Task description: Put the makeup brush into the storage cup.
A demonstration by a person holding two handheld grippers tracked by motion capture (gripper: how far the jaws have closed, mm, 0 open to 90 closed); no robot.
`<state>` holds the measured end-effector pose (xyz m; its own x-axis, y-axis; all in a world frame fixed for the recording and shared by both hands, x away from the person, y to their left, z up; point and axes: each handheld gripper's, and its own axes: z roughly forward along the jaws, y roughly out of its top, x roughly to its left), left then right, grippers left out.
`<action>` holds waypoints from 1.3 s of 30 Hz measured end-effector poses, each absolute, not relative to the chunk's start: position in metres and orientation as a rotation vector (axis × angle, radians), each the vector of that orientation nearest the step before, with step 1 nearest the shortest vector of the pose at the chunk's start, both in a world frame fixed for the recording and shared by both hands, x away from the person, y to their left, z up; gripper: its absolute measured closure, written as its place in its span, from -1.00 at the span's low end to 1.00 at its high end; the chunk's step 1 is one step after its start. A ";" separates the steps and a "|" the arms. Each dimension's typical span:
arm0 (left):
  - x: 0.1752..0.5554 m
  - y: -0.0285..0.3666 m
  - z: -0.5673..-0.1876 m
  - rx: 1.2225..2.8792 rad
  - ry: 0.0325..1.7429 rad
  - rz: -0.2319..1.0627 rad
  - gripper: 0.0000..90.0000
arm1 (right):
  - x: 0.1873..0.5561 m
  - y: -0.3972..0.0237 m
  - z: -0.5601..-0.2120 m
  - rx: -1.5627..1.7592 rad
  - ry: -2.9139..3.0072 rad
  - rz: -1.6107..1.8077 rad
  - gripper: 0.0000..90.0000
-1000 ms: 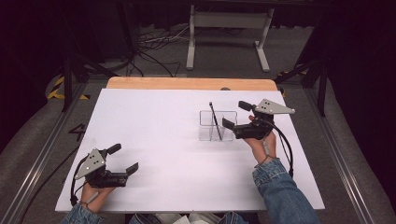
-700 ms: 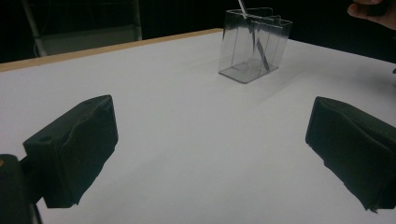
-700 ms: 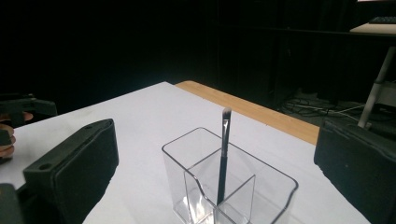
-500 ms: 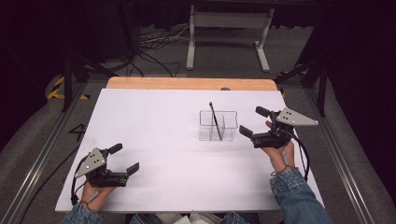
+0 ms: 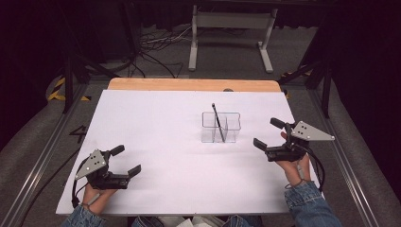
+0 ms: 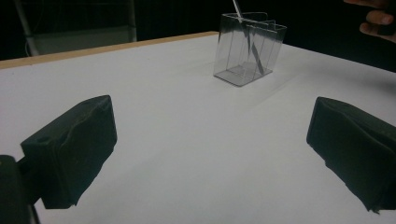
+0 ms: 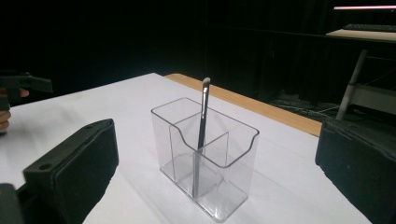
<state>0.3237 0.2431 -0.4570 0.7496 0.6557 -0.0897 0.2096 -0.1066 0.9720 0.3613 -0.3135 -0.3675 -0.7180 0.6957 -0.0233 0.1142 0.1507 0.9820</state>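
Your right gripper [image 5: 270, 135] pulled back from clear organizer [image 5: 221, 126] since a second ago: then jaws close beside its right wall, now apart from it, nearer counter [image 5: 156, 123] right edge. Jaws wide, empty; organizer ahead between them in right gripper view. Dark brush [image 7: 201, 135] stands tilted in organizer, by divider. Your left gripper [image 5: 126, 161] unchanged at near left, jaws wide, empty; organizer well ahead, toward right jaw.
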 end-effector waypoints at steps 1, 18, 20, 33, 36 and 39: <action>0.324 0.243 -0.457 1.669 0.698 0.430 -0.95 | 0.360 -0.314 -0.370 0.768 1.953 1.600 -1.00; 0.324 0.244 -0.457 1.641 0.704 0.377 -0.95 | 0.344 -0.318 -0.401 0.767 1.968 1.609 -1.00; 0.324 0.244 -0.457 1.639 0.703 0.375 -0.95 | 0.344 -0.318 -0.404 0.768 1.979 1.595 -1.00; 0.326 0.243 -0.461 1.656 0.682 0.364 -0.95 | 0.338 -0.322 -0.432 0.839 1.989 1.600 -1.00; 0.326 0.242 -0.461 1.659 0.680 0.365 -0.95 | 0.337 -0.322 -0.437 0.853 1.989 1.608 -1.00; 0.327 0.242 -0.462 1.664 0.674 0.364 -0.95 | 0.337 -0.320 -0.444 0.843 2.001 1.580 -1.00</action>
